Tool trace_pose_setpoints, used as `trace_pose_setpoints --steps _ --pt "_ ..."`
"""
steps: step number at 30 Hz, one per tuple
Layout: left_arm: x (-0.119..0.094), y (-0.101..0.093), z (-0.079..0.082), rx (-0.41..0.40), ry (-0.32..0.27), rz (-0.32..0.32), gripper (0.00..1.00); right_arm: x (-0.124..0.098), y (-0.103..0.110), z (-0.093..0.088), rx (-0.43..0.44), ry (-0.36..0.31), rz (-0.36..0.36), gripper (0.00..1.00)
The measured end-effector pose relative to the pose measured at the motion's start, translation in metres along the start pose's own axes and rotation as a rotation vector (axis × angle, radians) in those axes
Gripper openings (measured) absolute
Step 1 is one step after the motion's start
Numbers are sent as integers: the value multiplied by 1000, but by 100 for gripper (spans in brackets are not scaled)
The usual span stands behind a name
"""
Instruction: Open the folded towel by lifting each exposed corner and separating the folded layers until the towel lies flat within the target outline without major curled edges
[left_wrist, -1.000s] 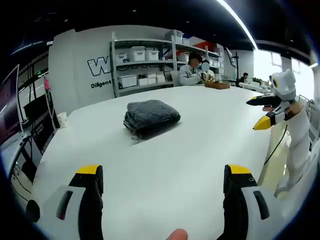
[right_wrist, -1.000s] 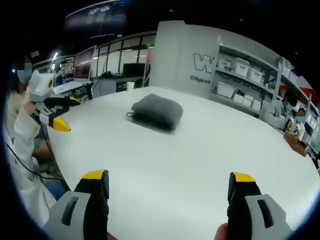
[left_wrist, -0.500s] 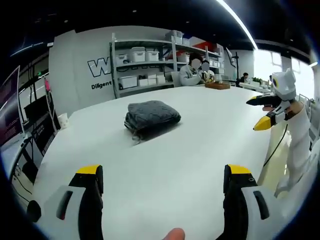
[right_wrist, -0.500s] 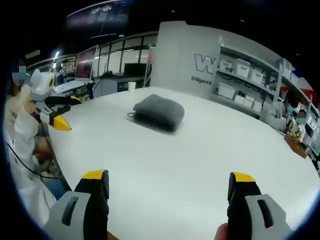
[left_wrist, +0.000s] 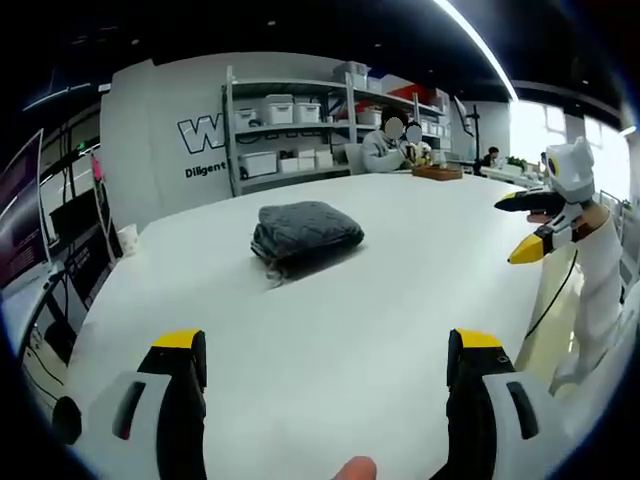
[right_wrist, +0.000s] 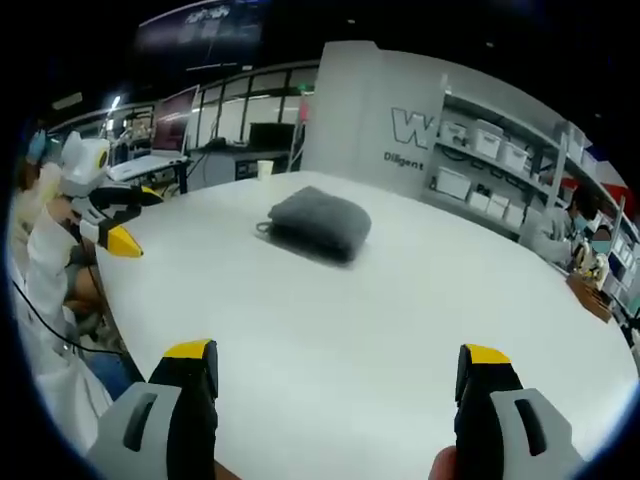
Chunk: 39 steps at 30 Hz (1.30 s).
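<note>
Yellow-tipped jaws of my left gripper (left_wrist: 325, 360) stand wide apart at the near edge of the white table (left_wrist: 330, 300), nothing between them. Right gripper (right_wrist: 335, 370): same, jaws spread, empty, over bare tabletop.

Further out, the towel (left_wrist: 305, 232) lies well apart from both grippers, near the table's middle. Dark grey, thick, folded into a compact bundle; layers stacked, one rounded fold edge facing me. From the right gripper view the towel (right_wrist: 320, 222) looks equally bunched. I cannot make out any target outline on the table.

Beyond the table: shelves (left_wrist: 320, 120) with white bins, and people seated at the far end.

Progress, as I judge it: nothing done. No corner lifted, no layer separated. Remaining: approach, find an exposed corner, unfold every layer, flatten.
</note>
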<state>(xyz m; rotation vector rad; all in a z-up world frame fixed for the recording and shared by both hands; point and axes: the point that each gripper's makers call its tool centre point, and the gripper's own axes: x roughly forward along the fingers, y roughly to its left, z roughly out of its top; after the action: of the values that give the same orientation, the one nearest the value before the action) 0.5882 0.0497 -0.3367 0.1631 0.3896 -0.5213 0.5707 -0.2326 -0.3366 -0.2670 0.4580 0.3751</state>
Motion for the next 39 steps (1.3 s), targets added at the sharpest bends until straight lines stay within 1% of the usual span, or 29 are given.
trace_pose_setpoints --steps 2,7,11,18,27,30,34,39 --pt "0 0 -1 -5 2 0 100 1 0 -1 -2 6 1 99" --pt "0 4 2 -20 -17 11 100 0 -1 -2 -4 12 -5 99" --pt "1 4 1 -17 -10 11 100 0 -3 -4 -3 19 -11 99" --pt "0 4 1 -22 -12 13 100 0 -1 0 5 2 -1 99" --pt "-1 7 2 -25 -18 20 100 3 1 -3 -5 15 7 99" --pt "0 7 -1 -27 -8 16 100 3 0 -4 0 18 5 99" --pt "-2 10 0 -27 -14 31 100 3 -5 -5 11 19 -7 99" --pt "-3 10 -2 -27 -15 30 100 2 -4 -3 13 13 -14 99"
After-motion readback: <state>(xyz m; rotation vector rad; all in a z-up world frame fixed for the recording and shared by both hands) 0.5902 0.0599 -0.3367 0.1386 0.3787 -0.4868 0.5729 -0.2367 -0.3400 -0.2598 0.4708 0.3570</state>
